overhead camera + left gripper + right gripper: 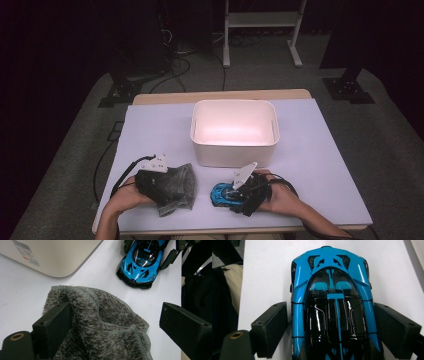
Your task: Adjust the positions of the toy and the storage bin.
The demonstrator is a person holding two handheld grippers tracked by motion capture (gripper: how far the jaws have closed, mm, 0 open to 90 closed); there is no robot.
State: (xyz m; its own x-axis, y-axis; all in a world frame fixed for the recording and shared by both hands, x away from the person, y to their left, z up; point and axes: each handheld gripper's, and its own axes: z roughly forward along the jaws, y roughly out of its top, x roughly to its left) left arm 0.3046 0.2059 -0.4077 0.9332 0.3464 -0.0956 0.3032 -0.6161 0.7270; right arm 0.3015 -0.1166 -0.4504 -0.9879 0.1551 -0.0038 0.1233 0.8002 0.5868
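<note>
A grey knit cloth [180, 190] lies crumpled at the table's front left. My left gripper [167, 184] stands open over it. In the left gripper view the cloth [105, 327] fills the gap of the gripper [113, 312]: one jaw rests on the fabric and the other stands clear to the side. A blue and black toy car [221, 194] sits on the table front centre. My right gripper [232, 192] is open, with a jaw on each side of it. Seen from the right gripper view, the car [332, 302] lies lengthwise in the gripper [330, 306], with a thin gap at one jaw.
An empty white bin [234, 150] stands mid-table just behind both grippers; its barcoded wall [50, 257] looms near the cloth. The pale tabletop [325, 165] has open room left and right of the bin. A person's hands hold the grippers at the front edge.
</note>
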